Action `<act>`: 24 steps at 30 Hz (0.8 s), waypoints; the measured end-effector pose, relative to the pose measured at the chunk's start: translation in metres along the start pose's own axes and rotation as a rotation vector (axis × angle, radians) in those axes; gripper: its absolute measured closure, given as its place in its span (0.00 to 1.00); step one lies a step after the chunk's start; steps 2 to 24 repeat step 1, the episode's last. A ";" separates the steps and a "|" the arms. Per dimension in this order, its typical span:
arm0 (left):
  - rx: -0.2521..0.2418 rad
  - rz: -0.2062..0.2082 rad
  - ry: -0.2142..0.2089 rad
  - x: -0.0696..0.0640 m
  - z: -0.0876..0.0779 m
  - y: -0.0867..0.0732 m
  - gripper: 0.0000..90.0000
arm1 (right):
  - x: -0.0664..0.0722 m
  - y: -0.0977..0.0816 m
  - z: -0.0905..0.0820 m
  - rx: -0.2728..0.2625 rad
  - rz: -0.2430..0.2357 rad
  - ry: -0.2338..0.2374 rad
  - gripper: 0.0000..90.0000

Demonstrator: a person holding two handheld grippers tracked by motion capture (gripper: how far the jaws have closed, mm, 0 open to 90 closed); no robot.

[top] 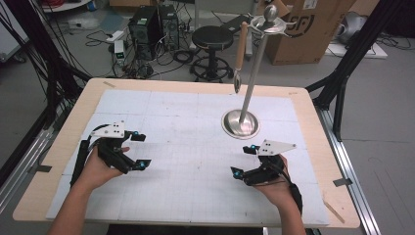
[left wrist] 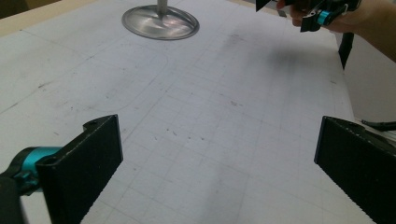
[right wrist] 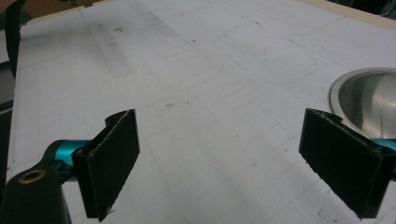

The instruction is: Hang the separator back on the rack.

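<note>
Both tongs gape wide, holding nothing: left tongs, right tongs low over the surface. Stand sits just beyond the right tongs, w/ spoon hanging.

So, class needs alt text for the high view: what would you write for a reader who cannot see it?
A person's hands hold the left gripper and right gripper, both open and empty, over a white gridded mat on a wooden table. Behind the right gripper stands a metal stand with a wooden-handled utensil hanging from its top.
</note>
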State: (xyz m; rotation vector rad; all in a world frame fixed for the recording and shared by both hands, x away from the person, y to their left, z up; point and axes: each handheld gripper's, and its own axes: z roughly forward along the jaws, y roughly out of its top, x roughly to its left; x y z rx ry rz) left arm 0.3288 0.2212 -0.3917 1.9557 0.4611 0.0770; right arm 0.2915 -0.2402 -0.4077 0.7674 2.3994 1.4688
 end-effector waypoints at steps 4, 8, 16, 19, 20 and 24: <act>-0.001 -0.003 0.001 0.000 0.000 0.000 0.02 | 0.000 0.000 0.000 -0.002 -0.002 -0.003 0.12; -0.001 -0.003 0.001 0.000 0.000 0.000 0.02 | 0.000 0.000 0.000 -0.002 -0.002 -0.003 0.12; -0.001 -0.003 0.001 0.000 0.000 0.000 0.02 | 0.000 0.000 0.000 -0.002 -0.002 -0.003 0.12; -0.001 -0.003 0.001 0.000 0.000 0.000 0.02 | 0.000 0.000 0.000 -0.002 -0.002 -0.003 0.12; -0.001 -0.003 0.001 0.000 0.000 0.000 0.02 | 0.000 0.000 0.000 -0.002 -0.002 -0.003 0.12; -0.001 -0.003 0.001 0.000 0.000 0.000 0.02 | 0.000 0.000 0.000 -0.002 -0.002 -0.003 0.12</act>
